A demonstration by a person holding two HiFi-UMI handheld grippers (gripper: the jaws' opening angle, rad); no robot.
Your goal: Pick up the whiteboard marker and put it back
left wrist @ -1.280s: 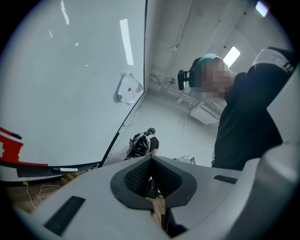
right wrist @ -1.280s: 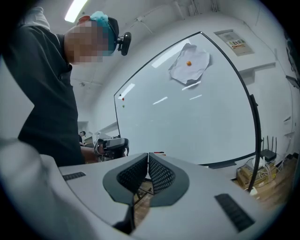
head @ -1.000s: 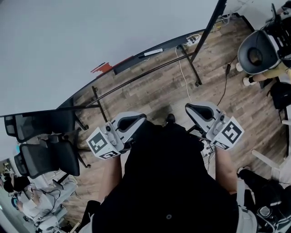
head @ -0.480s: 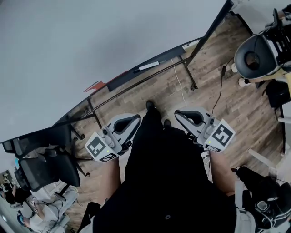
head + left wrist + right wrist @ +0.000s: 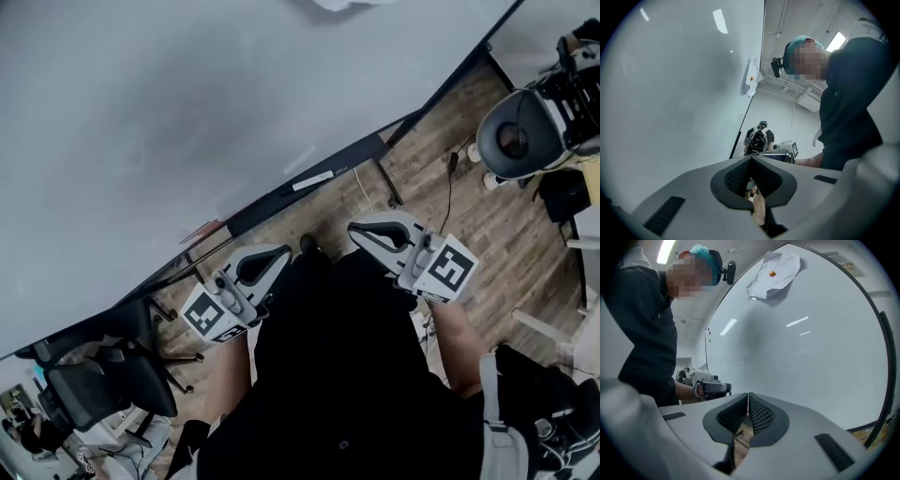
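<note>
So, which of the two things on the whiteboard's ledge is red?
The small thing at the ledge's left end. The other, a long marker, is white and lies further right.

Bright even light, glare streaks on whiteboard point(image 5: 797, 362), fisheye edges

Your whiteboard's tray point(image 5: 352, 155) is a dark ledge, and the whiteboard marker point(image 5: 312, 180) lies flat on it near the middle. A small reddish thing point(image 5: 204, 231) sits at the tray's left end. Below the tray is the wooden floor point(image 5: 469, 234); a white cable point(image 5: 361, 192) trails across it under the tray's right end.
</note>
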